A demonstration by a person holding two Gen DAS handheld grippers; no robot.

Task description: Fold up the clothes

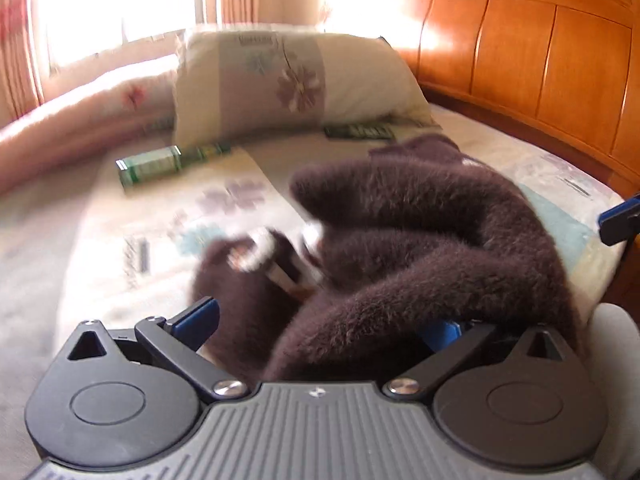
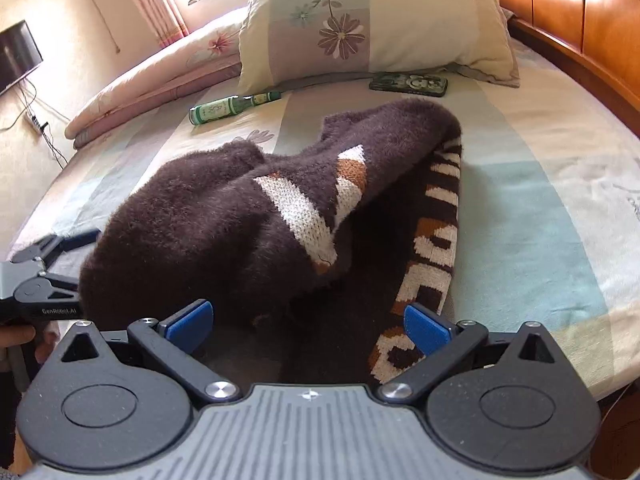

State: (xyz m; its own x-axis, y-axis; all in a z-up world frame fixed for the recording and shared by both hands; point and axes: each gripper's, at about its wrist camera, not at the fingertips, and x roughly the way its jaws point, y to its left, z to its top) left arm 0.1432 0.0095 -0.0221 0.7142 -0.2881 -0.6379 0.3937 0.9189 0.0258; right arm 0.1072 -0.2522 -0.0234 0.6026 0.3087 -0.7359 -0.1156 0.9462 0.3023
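The brown sweater (image 2: pixel 248 216) lies bunched in the middle of the frame on the bed (image 2: pixel 540 208), no fold made yet. Both the left gripper (image 1: pixel 320 320) and right gripper (image 2: pixel 308 320) have jaws spread, pinching nothing.

Your sweater (image 2: pixel 256 216) lies mid-bed (image 2: pixel 540 184); at 12 o'clock the pillow (image 2: pixel 376 24), a bottle (image 2: pixel 232 108) at 11, a phone (image 2: pixel 408 83) at 1.
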